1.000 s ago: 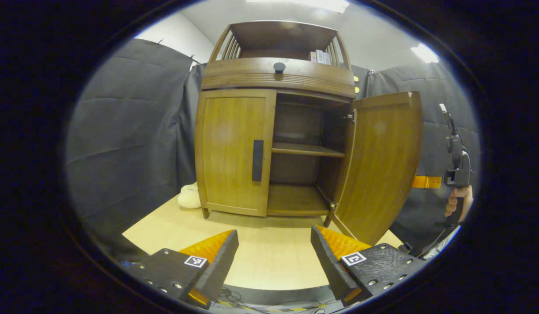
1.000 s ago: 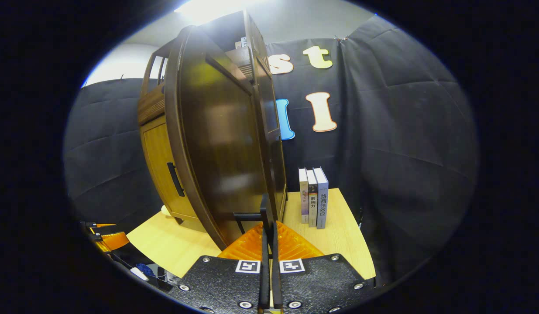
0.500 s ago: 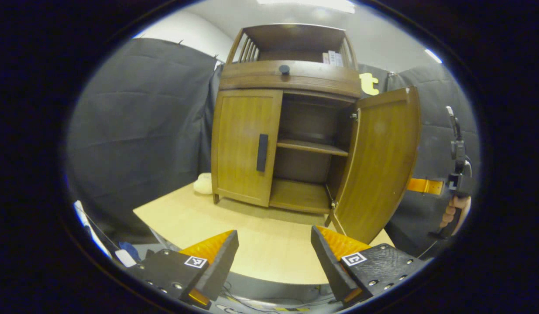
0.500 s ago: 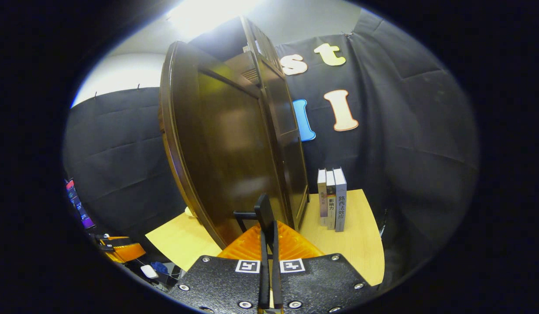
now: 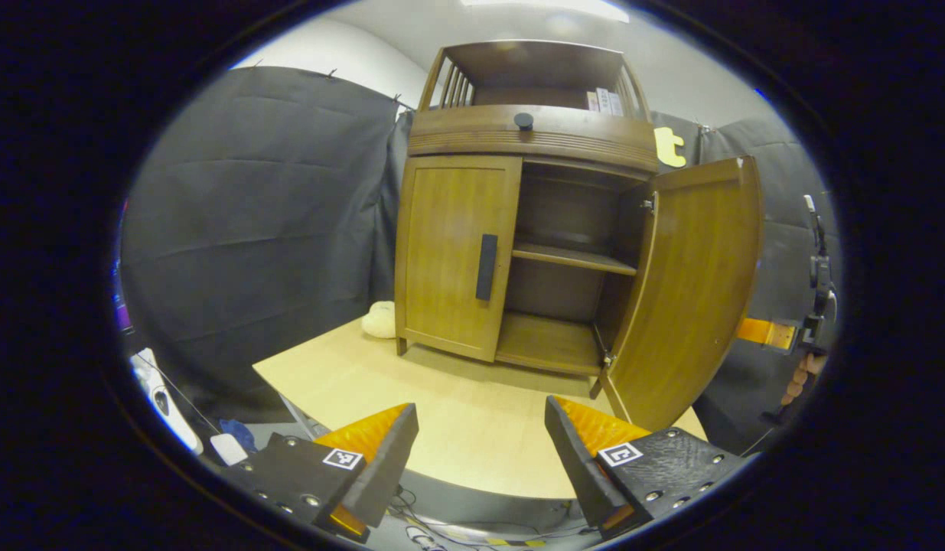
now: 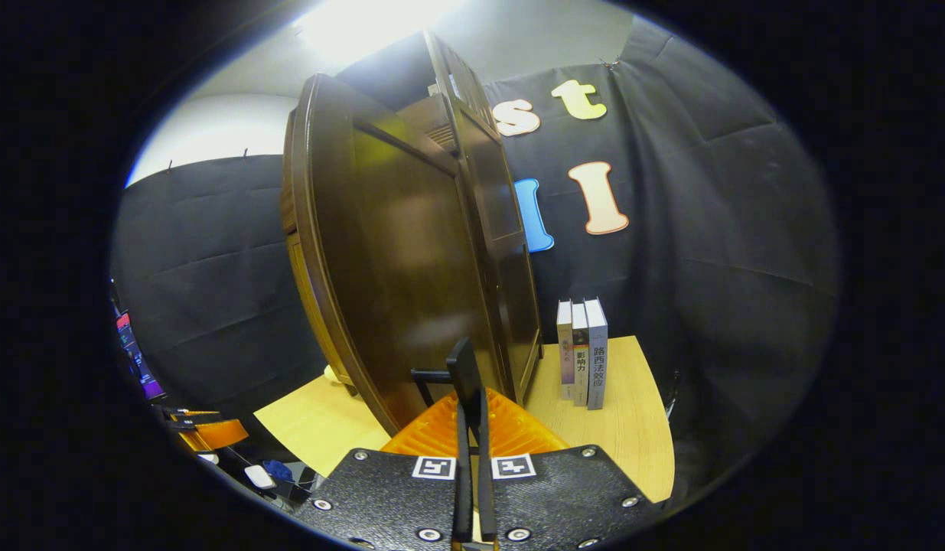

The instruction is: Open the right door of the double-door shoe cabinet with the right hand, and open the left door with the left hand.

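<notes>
Left gripper view: the cabinet (image 5: 518, 229) stands on the table (image 5: 457, 428), right door (image 5: 694, 291) swung open, left door (image 5: 453, 252) closed. The right gripper (image 6: 472, 413) is clamped on the right door's handle (image 6: 463, 371). The left gripper (image 5: 480, 451) gapes, holding nothing, well short of the cabinet.

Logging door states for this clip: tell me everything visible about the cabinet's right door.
The right door is a brown wooden panel with a framed face, swung wide open on hinges at its cabinet-side edge, standing upright over the pale table. Its outer face looks darker in the right gripper view. A dark bar handle on that face sits clamped between the right tongs, which are shut on it. Behind the door, the shelf lies exposed.
</notes>
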A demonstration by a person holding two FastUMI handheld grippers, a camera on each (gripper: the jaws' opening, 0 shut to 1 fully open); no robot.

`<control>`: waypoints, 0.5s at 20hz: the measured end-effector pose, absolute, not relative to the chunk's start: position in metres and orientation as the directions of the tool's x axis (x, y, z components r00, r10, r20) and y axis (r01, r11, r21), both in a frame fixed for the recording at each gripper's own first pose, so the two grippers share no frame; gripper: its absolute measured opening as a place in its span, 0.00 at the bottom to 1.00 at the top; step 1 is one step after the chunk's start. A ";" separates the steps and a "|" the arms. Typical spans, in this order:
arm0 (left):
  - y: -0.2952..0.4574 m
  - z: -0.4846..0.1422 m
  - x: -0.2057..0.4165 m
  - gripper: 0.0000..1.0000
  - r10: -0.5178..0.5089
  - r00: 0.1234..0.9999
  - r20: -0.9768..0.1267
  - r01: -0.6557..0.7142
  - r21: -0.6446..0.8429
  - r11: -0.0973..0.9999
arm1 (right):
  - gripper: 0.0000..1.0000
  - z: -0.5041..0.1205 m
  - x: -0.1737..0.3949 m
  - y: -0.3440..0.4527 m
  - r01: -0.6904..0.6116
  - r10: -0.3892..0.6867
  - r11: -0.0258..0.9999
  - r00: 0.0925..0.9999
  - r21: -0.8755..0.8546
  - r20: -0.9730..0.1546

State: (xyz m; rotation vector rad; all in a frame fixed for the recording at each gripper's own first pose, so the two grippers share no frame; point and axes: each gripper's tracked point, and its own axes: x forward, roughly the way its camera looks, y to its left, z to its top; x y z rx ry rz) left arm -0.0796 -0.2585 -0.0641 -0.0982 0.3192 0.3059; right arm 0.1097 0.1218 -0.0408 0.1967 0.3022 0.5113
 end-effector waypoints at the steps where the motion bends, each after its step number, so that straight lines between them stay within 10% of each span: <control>1: -0.256 -0.063 -0.074 1.00 0.277 0.907 -0.318 -0.305 -0.042 0.951 | 0.02 -0.042 0.110 0.122 -0.445 0.501 0.859 0.833 0.254 -0.235; 7: -0.234 -0.047 -0.013 1.00 0.203 0.940 -0.274 -0.220 -0.032 0.975 | 0.10 -0.049 0.105 0.116 -0.405 0.466 0.879 0.840 0.252 -0.276; 8: -0.230 -0.043 0.002 0.87 0.184 0.947 -0.263 -0.198 -0.027 0.980 | 0.17 -0.046 0.104 0.104 -0.381 0.428 0.901 0.861 0.207 -0.274; 10: -0.218 -0.034 0.034 0.95 0.151 0.959 -0.241 -0.158 -0.011 0.987 | 0.52 -0.043 0.103 0.086 -0.316 0.350 0.935 0.895 0.161 -0.275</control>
